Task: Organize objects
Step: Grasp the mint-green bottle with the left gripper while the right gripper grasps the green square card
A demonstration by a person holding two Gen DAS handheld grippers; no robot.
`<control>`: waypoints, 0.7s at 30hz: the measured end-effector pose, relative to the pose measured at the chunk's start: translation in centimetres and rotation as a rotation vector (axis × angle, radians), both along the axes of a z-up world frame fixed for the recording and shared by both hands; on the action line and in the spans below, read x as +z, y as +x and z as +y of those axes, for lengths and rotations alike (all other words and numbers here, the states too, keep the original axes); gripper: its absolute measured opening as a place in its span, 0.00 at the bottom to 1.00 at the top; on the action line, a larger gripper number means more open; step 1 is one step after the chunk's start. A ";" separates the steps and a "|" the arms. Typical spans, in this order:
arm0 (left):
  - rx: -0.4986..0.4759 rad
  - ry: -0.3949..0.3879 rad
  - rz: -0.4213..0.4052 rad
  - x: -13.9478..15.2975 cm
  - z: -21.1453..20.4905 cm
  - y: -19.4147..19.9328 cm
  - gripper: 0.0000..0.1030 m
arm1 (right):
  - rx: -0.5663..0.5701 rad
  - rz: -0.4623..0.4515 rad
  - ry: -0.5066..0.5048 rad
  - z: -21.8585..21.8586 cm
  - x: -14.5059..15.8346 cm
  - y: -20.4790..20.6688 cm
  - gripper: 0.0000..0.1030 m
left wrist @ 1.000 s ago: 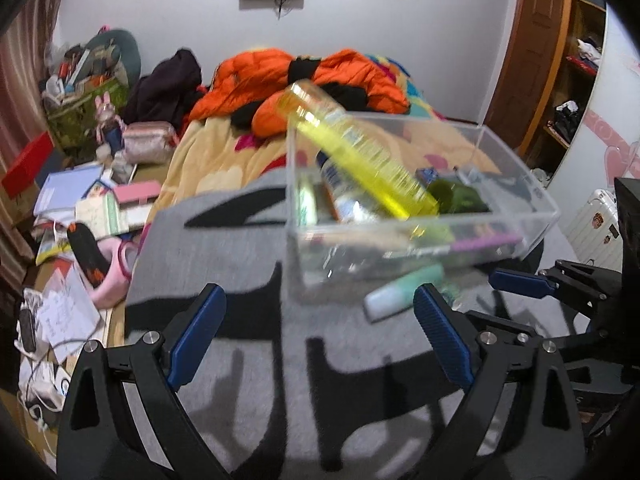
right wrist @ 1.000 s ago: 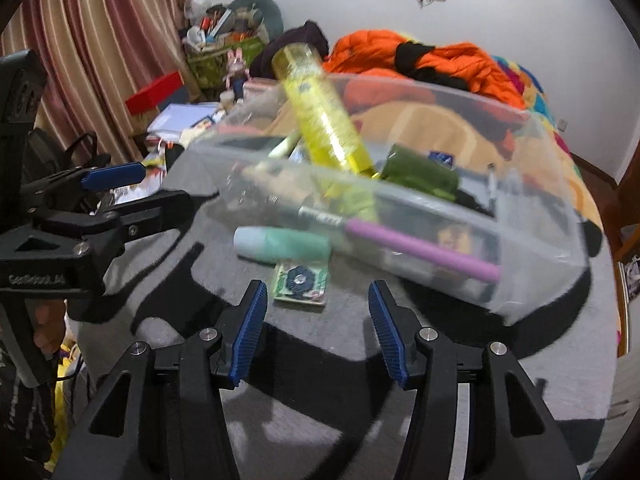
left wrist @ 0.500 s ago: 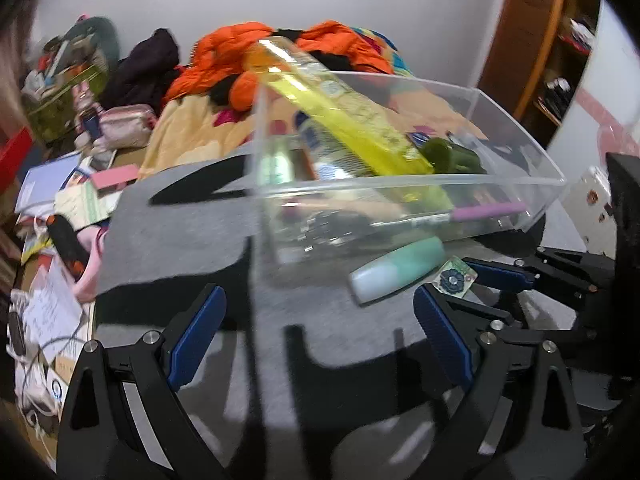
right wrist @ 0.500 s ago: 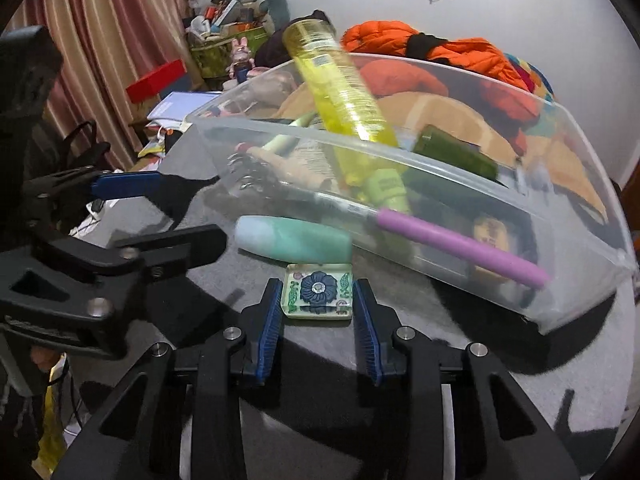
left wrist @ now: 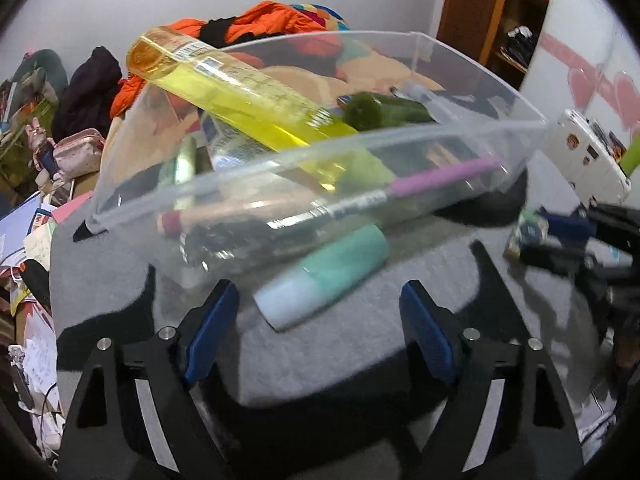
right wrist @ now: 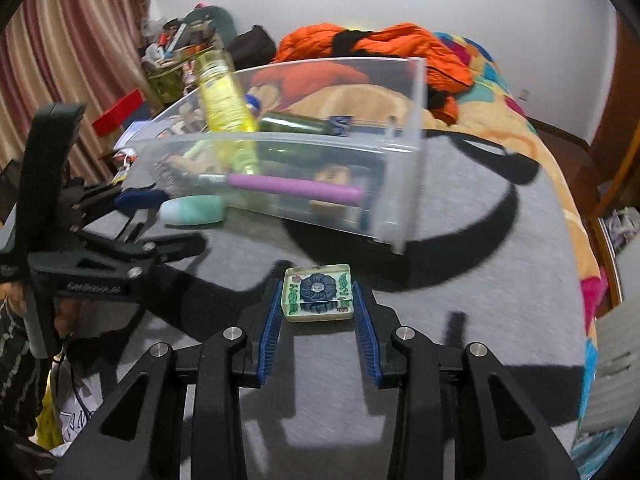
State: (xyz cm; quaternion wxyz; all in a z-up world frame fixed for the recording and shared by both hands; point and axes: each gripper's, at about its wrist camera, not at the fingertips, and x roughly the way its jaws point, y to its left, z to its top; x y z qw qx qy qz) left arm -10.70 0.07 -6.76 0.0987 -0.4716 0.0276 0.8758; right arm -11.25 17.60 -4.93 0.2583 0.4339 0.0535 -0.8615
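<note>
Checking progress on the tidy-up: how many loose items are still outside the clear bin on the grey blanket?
2. A mint tube lies against the clear bin, and a flower tile sits between the right gripper's fingers. Others may be hidden behind the bin.

I read the storage bin (left wrist: 460, 80) as clear, glossy plastic. The yellow bottle (left wrist: 240, 92) is see-through and shiny, with a paper-like label. Mint tube (left wrist: 324, 276): smooth, satin plastic. The small square block (right wrist: 318, 294) looks like glassy resin. Grey blanket (right wrist: 500, 320): matt, fuzzy cloth. My right tool (right wrist: 316, 312) has ribbed blue pads on matt black plastic, with bright metal screws.
</note>
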 end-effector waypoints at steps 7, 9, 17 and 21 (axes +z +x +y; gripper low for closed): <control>-0.071 -0.066 -0.009 0.7 2.1 0.6 0.80 | -0.018 -0.008 -0.047 1.1 0.4 -0.7 0.31; -0.058 -0.051 -0.007 1.0 1.9 -0.1 0.80 | -0.010 -0.009 -0.050 0.9 0.3 -0.7 0.31; -0.081 -0.034 -0.021 0.4 2.4 -0.8 0.46 | 0.012 0.000 -0.062 0.6 0.6 -0.2 0.31; -0.087 -0.029 -0.016 0.7 2.4 0.1 0.24 | 0.023 0.008 -0.070 0.3 1.1 -0.1 0.31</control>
